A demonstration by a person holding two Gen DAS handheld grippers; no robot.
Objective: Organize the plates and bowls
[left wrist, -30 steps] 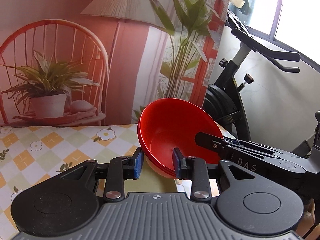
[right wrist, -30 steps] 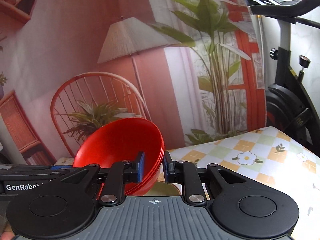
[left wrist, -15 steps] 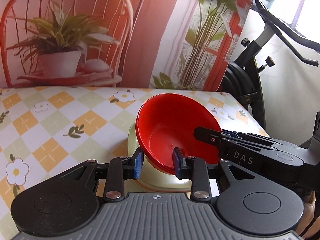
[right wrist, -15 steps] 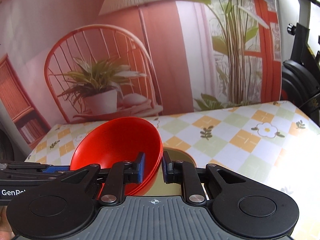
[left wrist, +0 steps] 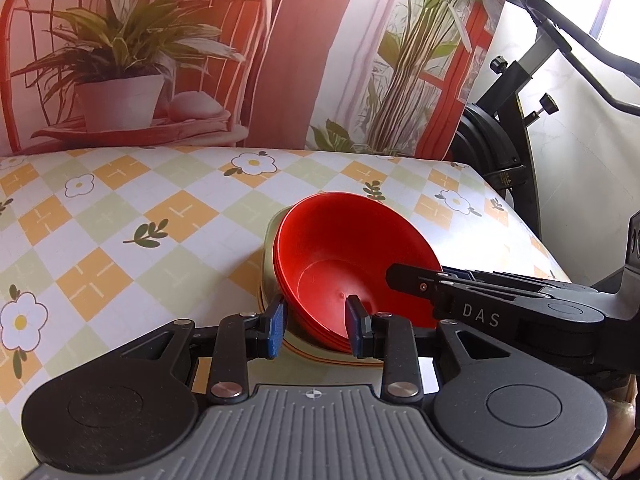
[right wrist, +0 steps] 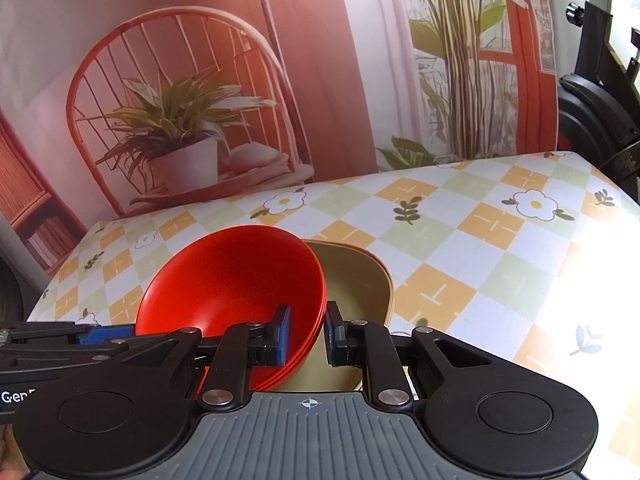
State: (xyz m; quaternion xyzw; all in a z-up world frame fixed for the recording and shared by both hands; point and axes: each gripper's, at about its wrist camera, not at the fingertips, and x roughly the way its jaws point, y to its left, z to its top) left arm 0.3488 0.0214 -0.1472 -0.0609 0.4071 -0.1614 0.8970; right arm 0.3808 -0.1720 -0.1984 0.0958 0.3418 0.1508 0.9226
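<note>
Now the stack of red bowls (left wrist: 352, 264), held high against the backdrop a second ago, sits low over the beige plates (right wrist: 360, 280) on the checked table (left wrist: 120, 240). Both claws pinch its rim: the left claw (left wrist: 316, 326) on one side, the right claw (right wrist: 306, 334) opposite. Only the right wrist view shows the plates' broad inside; the left shows just their edge.

A checked, flower-printed tablecloth (left wrist: 120, 240) covers the table; an olive plate (right wrist: 360, 280) lies on it.
</note>
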